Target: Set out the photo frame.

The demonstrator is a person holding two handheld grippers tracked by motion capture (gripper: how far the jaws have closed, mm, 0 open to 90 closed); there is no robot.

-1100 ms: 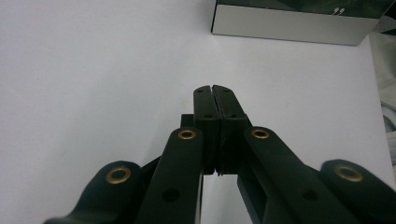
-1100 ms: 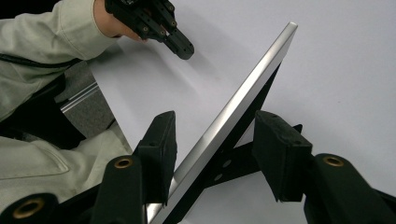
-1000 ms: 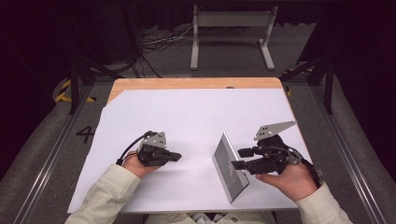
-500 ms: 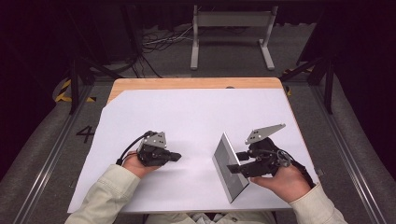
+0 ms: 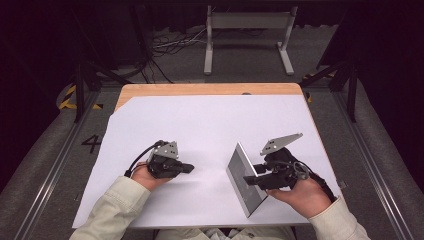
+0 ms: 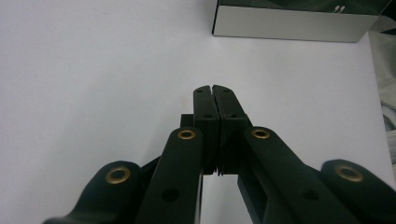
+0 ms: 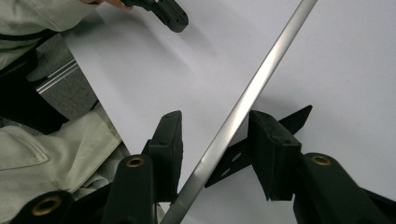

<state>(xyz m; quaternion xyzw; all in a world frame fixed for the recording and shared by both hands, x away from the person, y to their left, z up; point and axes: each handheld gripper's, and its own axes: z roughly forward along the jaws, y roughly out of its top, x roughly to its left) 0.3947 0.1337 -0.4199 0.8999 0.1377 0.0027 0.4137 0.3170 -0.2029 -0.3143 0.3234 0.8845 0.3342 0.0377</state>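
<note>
Two hand-held tongs are seen over a table [image 5: 210, 89] covered with a white sheet [image 5: 210, 125].

The left tongs [image 5: 186, 168] are held low over the sheet, with their jaws pressed together and nothing between them; in the left gripper view [image 6: 213, 100] the two black jaws are shown meeting along their whole length. Ahead of these tongs, well apart from their tips, the grey side of a flat metal plate [image 6: 294, 23] is seen standing on the sheet.

The same metal plate [image 5: 245, 180] is seen in the high view tilted up on its long edge, just in front of the right tongs [image 5: 250, 180] and between the two hands. In the right gripper view the thin bright edge of the plate [image 7: 247, 100] is shown running slantwise between the two jaws of the right tongs [image 7: 217, 140]. These jaws have just been closing, with the plate between them, but they are spread: a gap is seen between the plate and each pad, wider on the side of the right-hand pad, so the plate is not pinched. Beyond the plate, far from the right tongs, the tip of the left tongs [image 7: 170, 16] and a pale sleeve [image 7: 56, 135] are seen.
</note>
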